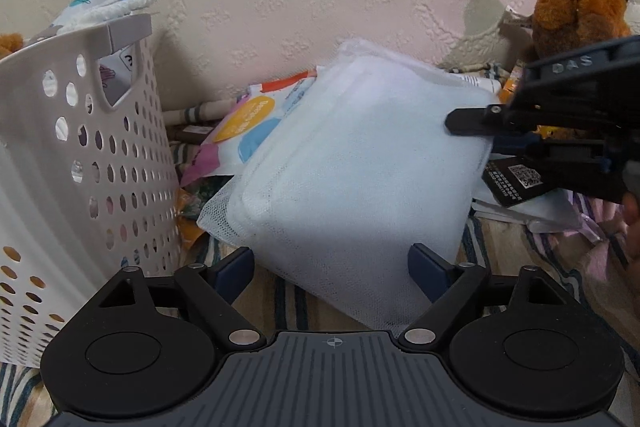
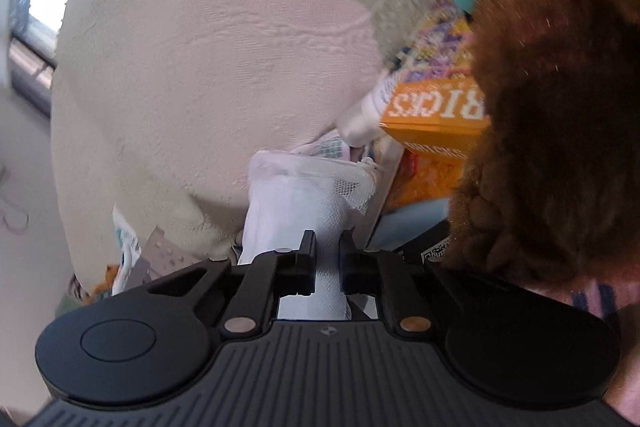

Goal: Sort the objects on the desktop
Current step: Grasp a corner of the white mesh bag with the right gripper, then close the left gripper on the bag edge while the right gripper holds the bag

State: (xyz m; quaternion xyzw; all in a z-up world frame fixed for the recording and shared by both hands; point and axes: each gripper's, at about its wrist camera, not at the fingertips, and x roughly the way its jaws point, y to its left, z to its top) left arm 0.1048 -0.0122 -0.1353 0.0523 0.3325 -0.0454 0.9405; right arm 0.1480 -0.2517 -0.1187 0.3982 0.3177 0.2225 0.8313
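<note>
My right gripper point(image 2: 326, 255) is pinched narrow on the right edge of the white mesh pouch point(image 1: 360, 163), netting squeezed between its pads. My left gripper point(image 1: 332, 267) stands wide, one finger on each side of the pouch's near corner; I can't tell if the pads touch it. Pouch lies tilted on clutter atop a striped cloth point(image 1: 292, 303). White perforated basket point(image 1: 80, 155) just left of it, brown plush toy point(image 1: 576, 11) far right, orange box point(image 2: 432, 115) beyond.
</note>
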